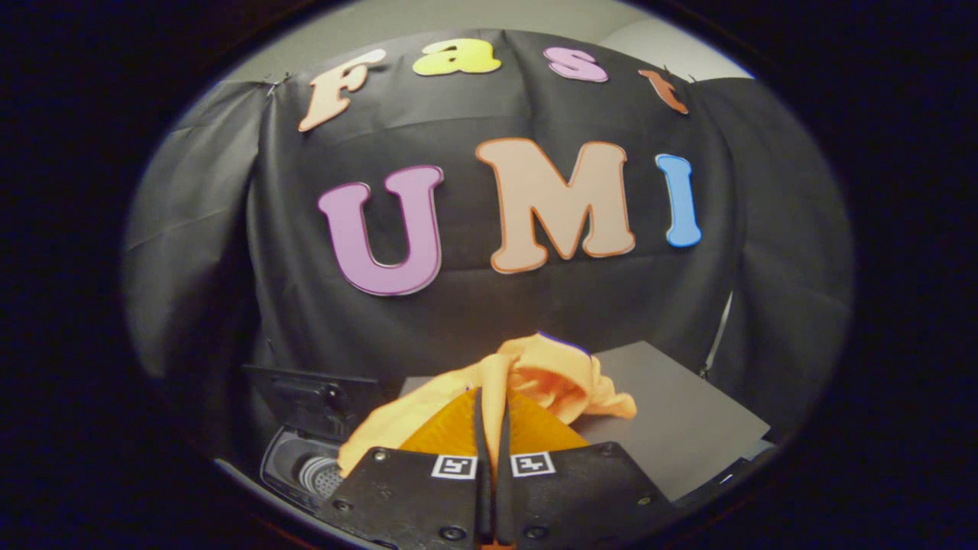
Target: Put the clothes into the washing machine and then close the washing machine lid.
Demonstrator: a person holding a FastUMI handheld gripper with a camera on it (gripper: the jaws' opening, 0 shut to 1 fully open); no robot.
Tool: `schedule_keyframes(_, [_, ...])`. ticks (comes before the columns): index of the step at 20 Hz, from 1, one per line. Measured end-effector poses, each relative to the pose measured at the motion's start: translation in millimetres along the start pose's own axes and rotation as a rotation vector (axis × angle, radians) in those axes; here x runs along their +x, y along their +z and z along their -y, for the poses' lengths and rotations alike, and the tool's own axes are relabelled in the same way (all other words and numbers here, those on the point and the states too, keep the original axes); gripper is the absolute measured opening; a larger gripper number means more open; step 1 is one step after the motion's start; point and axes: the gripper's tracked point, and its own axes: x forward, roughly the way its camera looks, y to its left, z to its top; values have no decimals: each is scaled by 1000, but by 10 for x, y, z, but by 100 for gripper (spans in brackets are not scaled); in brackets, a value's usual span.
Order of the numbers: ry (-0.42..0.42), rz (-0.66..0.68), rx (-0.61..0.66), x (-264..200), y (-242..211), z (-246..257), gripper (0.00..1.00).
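Note:
My gripper [491, 397] is shut on an orange garment [546, 374], which bunches up between and just ahead of the two fingers and hangs off to both sides. Below and to the left of the fingers lies the washing machine's open tub [309, 470], with its dark round drum partly visible. Its raised lid [317, 393] stands behind the opening. The cloth is held above the machine, right of the tub opening.
A flat grey surface [672, 420] stretches to the right beyond the fingers, beside the washing machine. The booth's black cloth wall rises close behind everything.

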Motion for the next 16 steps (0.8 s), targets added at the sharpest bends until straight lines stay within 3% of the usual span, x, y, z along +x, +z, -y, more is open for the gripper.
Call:
schedule_keyframes(4, [126, 37, -53, -25, 170, -833, 2])
schedule_keyframes(8, [252, 2, -94, 35, 35, -1645, 2])
schedule_keyframes(12, [351, -52, -104, 162, -302, -2364, 2])
schedule_keyframes(16, [389, -68, -42, 338, -666, -2764, 2])
